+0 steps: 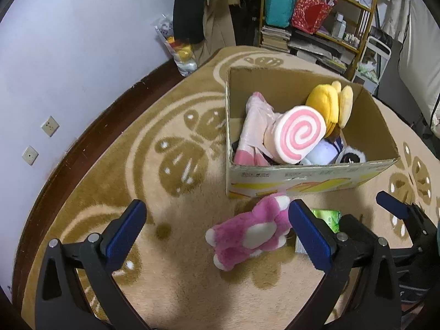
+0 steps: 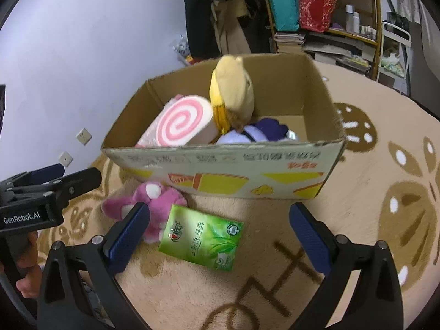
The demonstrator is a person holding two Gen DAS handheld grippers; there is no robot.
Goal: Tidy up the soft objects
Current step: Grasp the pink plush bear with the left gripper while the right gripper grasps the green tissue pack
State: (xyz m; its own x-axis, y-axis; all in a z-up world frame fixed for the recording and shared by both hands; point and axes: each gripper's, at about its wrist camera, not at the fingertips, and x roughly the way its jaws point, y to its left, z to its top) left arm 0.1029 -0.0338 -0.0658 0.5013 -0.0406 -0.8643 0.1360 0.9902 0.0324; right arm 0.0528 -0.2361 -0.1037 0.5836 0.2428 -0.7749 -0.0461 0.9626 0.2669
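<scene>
From the left wrist view, the left gripper [image 1: 217, 233] has its jaws wide apart and holds nothing. The pink plush toy [image 1: 249, 235] lies on the carpet [image 1: 110, 165] between the fingers, closer to the right-hand one. Beyond the toy stands the cardboard box [image 1: 310, 174], open-topped and already holding a pink swirl cushion [image 1: 299, 134] and a yellow plush [image 1: 330, 101]. The likely trouble: the toy sits off-centre, so a closing grip may catch only loose fur or a limb and let it slip on the lift. The pile in the box is high, so a careless drop could roll back out. The toy is shaggy and limp, the carpet is deep pile, and the box has stiff corrugated walls.

From the right wrist view, the right gripper [image 2: 217, 233] is likewise spread open and empty. A green tissue pack [image 2: 202, 238] lies between its fingers, nearer the left one; the pink plush toy sits just beyond that finger, touching or nearly touching the pack. The left gripper works close by on the left, so the two tools may collide. The pack is glossy, flat and rectangular; its slick film could slide from the pads.
</scene>
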